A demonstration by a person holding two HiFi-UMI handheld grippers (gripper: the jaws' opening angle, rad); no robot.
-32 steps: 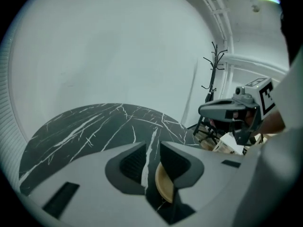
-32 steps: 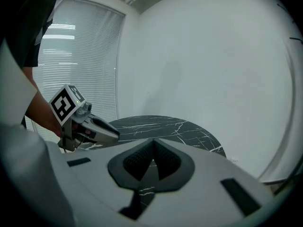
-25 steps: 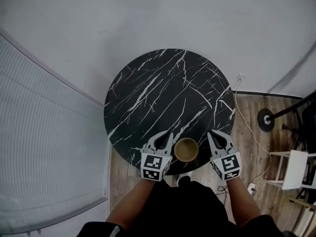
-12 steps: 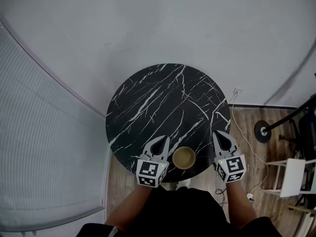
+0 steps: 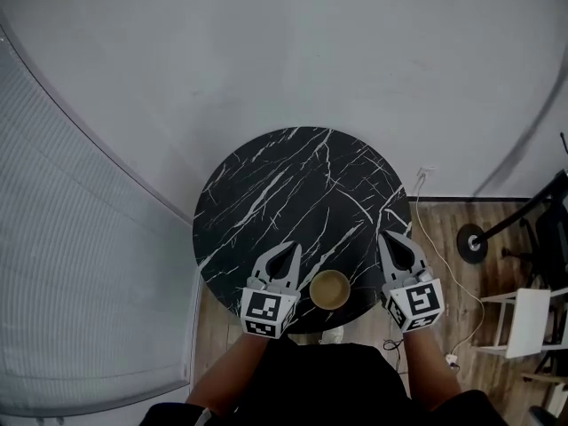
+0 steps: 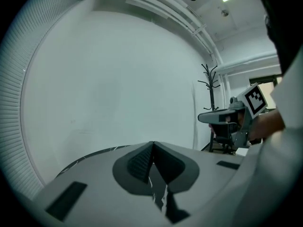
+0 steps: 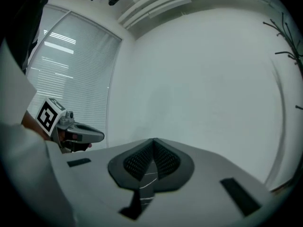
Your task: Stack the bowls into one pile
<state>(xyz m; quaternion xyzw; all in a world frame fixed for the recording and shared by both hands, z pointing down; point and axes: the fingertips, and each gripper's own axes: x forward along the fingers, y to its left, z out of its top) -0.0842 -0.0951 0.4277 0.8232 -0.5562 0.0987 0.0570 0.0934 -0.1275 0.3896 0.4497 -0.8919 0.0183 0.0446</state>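
Note:
A tan bowl pile [image 5: 329,288] sits at the near edge of the round black marble table [image 5: 293,193], seen from above as one round rim. My left gripper [image 5: 292,248] hovers just left of it, shut with nothing between its jaws. My right gripper [image 5: 388,238] is held to the right of the pile, also shut and empty. In the left gripper view the closed jaws [image 6: 153,145] point level toward a white wall, with the right gripper [image 6: 236,119] at the side. The right gripper view shows its closed jaws [image 7: 154,142] and the left gripper [image 7: 71,131].
A white wall curves behind the table. Window blinds [image 5: 71,264] run along the left. On the wooden floor at right are a cable [image 5: 444,256], a round stand base [image 5: 472,241] and a white chair [image 5: 528,313]. A coat stand [image 6: 210,86] shows in the left gripper view.
Both grippers have risen off the table beside the bowl pile. The left gripper's jaws have closed. The head view has tilted, so the table sits lower in the picture.

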